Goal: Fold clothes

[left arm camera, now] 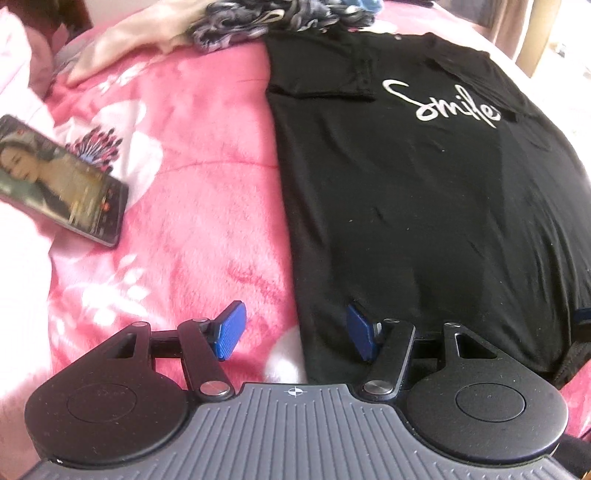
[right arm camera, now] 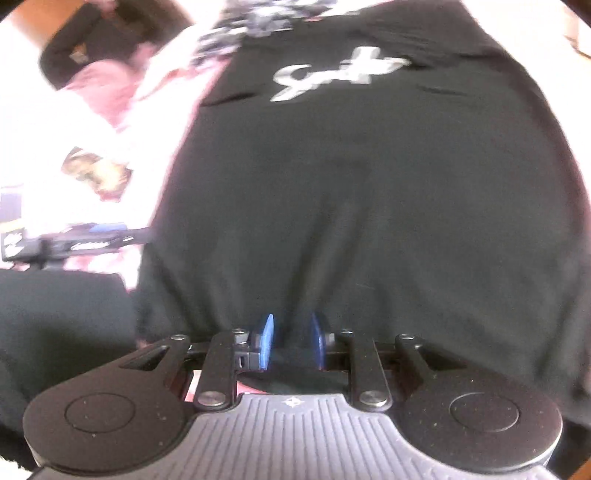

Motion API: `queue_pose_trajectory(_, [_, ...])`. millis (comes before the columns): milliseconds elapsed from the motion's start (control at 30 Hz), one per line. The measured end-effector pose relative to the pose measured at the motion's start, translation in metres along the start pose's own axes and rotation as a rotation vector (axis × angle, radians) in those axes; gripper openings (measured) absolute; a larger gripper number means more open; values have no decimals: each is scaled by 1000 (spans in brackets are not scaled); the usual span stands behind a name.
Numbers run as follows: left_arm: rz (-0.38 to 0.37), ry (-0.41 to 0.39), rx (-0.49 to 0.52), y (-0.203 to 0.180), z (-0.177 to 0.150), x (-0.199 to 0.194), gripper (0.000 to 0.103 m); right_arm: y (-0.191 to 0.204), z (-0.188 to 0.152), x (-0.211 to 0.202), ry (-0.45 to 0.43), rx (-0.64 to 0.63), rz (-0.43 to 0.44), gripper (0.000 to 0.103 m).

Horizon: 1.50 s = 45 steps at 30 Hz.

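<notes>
Pink floral blanket (left arm camera: 192, 155) spread underfoot of everything, with a black "Smile" T-shirt (left arm camera: 424, 206) laid flat on its right half, long axis running near to far, collar far, hem near, left sleeve tucked inward over the chest. Heap of patterned clothes (left arm camera: 258, 18) beyond the collar; phone (left arm camera: 62, 181) far off left. Left gripper (left arm camera: 293, 332) spread wide, straddling the near left hem corner. Right gripper (right arm camera: 291, 341) part-closed around the near hem, pads apparently not yet pinching; too blurred to settle.
</notes>
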<state>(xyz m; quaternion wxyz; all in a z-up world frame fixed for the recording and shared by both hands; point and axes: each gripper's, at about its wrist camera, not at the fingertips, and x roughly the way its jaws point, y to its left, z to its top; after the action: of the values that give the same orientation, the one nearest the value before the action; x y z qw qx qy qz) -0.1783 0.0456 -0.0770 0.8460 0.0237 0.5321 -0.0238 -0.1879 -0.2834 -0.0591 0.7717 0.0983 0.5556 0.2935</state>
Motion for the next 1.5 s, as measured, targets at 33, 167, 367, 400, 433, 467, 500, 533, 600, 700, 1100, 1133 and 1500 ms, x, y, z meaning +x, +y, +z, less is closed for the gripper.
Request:
queue_pose_trajectory(33, [1,8,2,0,-1,1,60,5,-1,10,1,-23,29,24])
queue_pose_trajectory(167, [19,32,20,3,-8,0,60,13,0,50,83,-21,73,24])
queue_pose_trajectory(367, [17,51,17,9,-15,2,60,0,-43,39,281,113,143,24])
queue_pose_trajectory(400, [16,52,22,8,-15,4,60,-3,-51,36,310,137,140,24])
queue_pose_trajectory(433, [16,53,27,7,-15,5,60,-5,-59,32,340,160,137,24])
queue_pose_trajectory(467, [16,55,31,7,-14,5,60,-8,-60,24,323,172,122,24])
queue_pose_trajectory(500, [16,56,35,6,-14,6,60,-11,-59,14,293,180,103,24])
queue_pose_trajectory(533, [13,55,36,6,-13,5,60,-13,-58,4,263,187,85,24])
queue_pose_trajectory(600, [8,53,33,5,-13,5,60,-19,-56,-16,202,203,48,24])
queue_pose_trajectory(700, [1,47,29,2,-11,5,60,-35,-42,-41,54,219,-45,24])
queue_pose_trajectory(1100, [-158,-87,119,-53,28,15,60,-59,-81,-64,100,277,-378,24])
queue_pose_trajectory(1133, [-176,-94,138,-60,31,18,60,-56,-82,-72,85,254,-415,24])
queue_pose_trajectory(1500, [-229,-73,291,-110,19,32,60,-71,-53,-44,8,67,-522,22])
